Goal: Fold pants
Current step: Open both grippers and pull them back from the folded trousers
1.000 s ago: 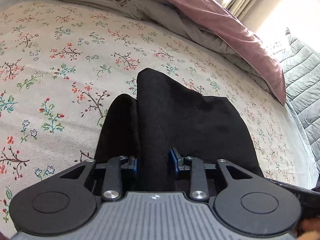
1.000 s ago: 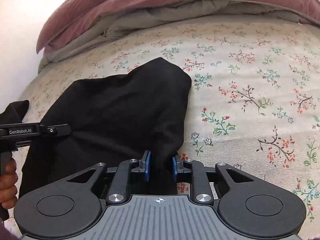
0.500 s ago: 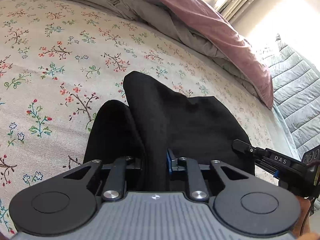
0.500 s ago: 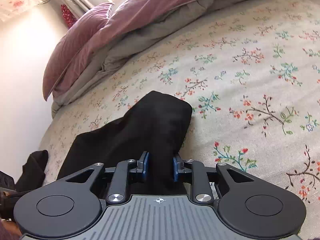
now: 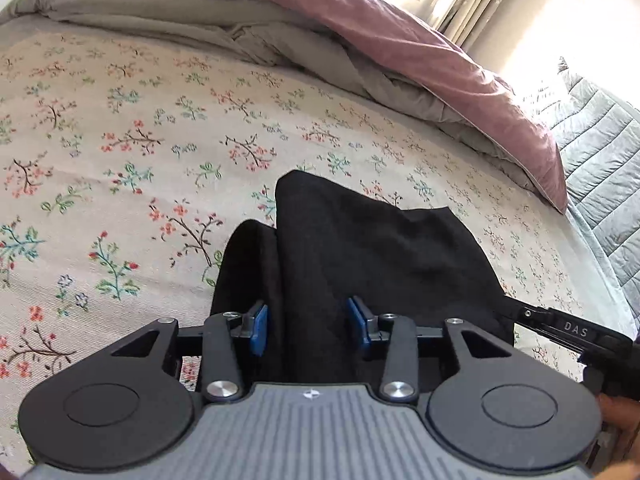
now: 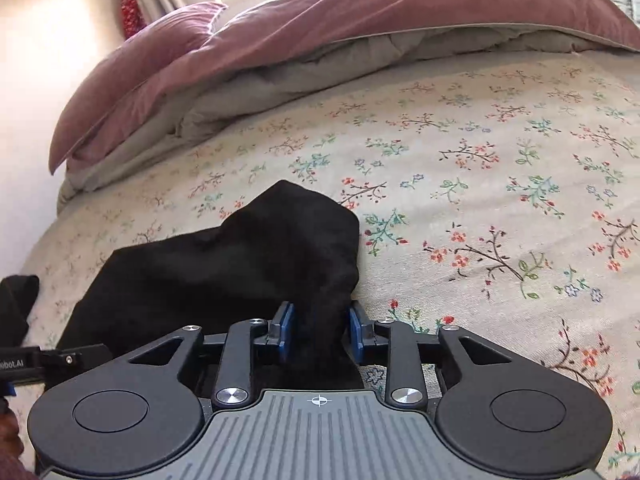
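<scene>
Black pants (image 5: pixel 380 256) lie bunched on the floral bed sheet (image 5: pixel 120 160). A ridge of the cloth runs between the blue pads of my left gripper (image 5: pixel 307 322), whose jaws stand apart around it. In the right wrist view the pants (image 6: pixel 224 272) also run between the blue pads of my right gripper (image 6: pixel 318 330), whose jaws stand apart with the cloth loose between them. The right gripper's side (image 5: pixel 576 330) shows at the right edge of the left wrist view. The left gripper's side (image 6: pixel 44 362) shows at the left edge of the right wrist view.
A mauve and grey duvet (image 5: pixel 360 40) is heaped along the far side of the bed and shows in the right wrist view (image 6: pixel 320 40) too. A grey quilted cover (image 5: pixel 600 168) lies at the right. A dark cloth piece (image 6: pixel 16 304) sits at the left edge.
Both grippers' jaws have widened around the pants, the left most clearly in the last half second. The right gripper has tilted down toward the bed; the pants have settled lower.
</scene>
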A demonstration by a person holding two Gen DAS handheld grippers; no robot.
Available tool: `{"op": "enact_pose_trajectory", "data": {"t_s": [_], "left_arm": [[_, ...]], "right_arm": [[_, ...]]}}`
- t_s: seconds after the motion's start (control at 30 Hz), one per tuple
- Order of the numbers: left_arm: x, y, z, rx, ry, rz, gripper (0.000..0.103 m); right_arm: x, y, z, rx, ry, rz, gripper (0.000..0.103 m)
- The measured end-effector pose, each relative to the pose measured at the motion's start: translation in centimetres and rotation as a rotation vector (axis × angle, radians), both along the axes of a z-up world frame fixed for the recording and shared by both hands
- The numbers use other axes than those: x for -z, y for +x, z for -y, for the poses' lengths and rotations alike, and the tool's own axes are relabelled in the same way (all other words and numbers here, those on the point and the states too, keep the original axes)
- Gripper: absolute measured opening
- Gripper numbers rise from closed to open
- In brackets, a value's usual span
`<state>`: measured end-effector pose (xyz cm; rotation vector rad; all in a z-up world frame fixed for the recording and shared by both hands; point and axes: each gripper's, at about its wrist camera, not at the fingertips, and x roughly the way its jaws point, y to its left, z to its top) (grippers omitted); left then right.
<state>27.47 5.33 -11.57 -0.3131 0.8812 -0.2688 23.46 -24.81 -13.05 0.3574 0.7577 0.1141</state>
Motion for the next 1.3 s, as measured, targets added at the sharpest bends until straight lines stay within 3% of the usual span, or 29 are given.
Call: {"op": "enact_pose_trajectory", "data": {"t_s": [0.07, 0.13, 0.27, 0.33, 0.43, 0.5, 0.57, 0.63, 0.73, 0.9, 1.07, 1.17, 1.23, 1.3], "left_arm": [[-0.7, -0.6, -0.3, -0.01, -0.01, 0.01, 0.042], [-1.6, -1.7, 0.3, -0.001, 0.032, 0.05, 0.041], [-3.3, -5.8, 4.4, 0.177, 0.299, 0.254, 0.04], [-3.8, -7.9, 5.7, 0.245, 0.369, 0.319, 0.04], [-4.0, -9.4, 6.0, 0.285, 0.339, 0.286, 0.04], [-2.9, -9.6, 5.9, 0.29, 0.322, 0.207, 0.04], [-0.8, -9.5, 5.6, 0.268, 0.377, 0.091, 0.038], [0.4, -9.7, 4.3, 0.223, 0.347, 0.057, 0.037], [-0.5, -9.9, 2.6, 0.166, 0.284, 0.03, 0.032], [-1.6, -12.4, 0.8, 0.076, 0.242, -0.02, 0.032], [-2.8, -16.2, 0.7, 0.017, 0.234, -0.024, 0.033], [-4.6, -18.8, 1.9, -0.002, 0.263, 0.029, 0.038], [-5.9, -20.4, 2.8, -0.007, 0.273, 0.06, 0.047], [-7.0, -21.7, 3.4, -0.023, 0.257, 0.078, 0.065]], "right_arm": [[-1.1, -1.1, -0.2, 0.007, -0.047, 0.033, 0.03], [-2.0, -2.4, -0.5, 0.0, -0.08, 0.057, 0.03], [-3.2, -5.7, -1.8, -0.065, -0.072, 0.076, 0.03], [-3.2, -7.4, -2.9, -0.103, -0.097, 0.07, 0.03], [-1.5, -8.7, -4.7, -0.157, -0.173, -0.014, 0.03], [0.0, -10.2, -5.9, -0.183, -0.239, -0.029, 0.03], [0.1, -11.8, -6.8, -0.183, -0.282, 0.003, 0.03], [-0.2, -13.2, -6.8, -0.17, -0.249, 0.0, 0.03], [-0.2, -15.2, -6.2, -0.15, -0.176, -0.004, 0.03], [-1.4, -18.0, -6.2, -0.146, -0.197, -0.007, 0.03], [-1.9, -21.5, -5.1, -0.118, -0.085, -0.048, 0.03], [-3.4, -23.5, -4.8, -0.127, -0.052, -0.015, 0.032], [-5.1, -24.8, -4.9, -0.13, -0.047, 0.023, 0.041], [-6.7, -26.4, -4.9, -0.127, -0.048, 0.063, 0.053]]}}
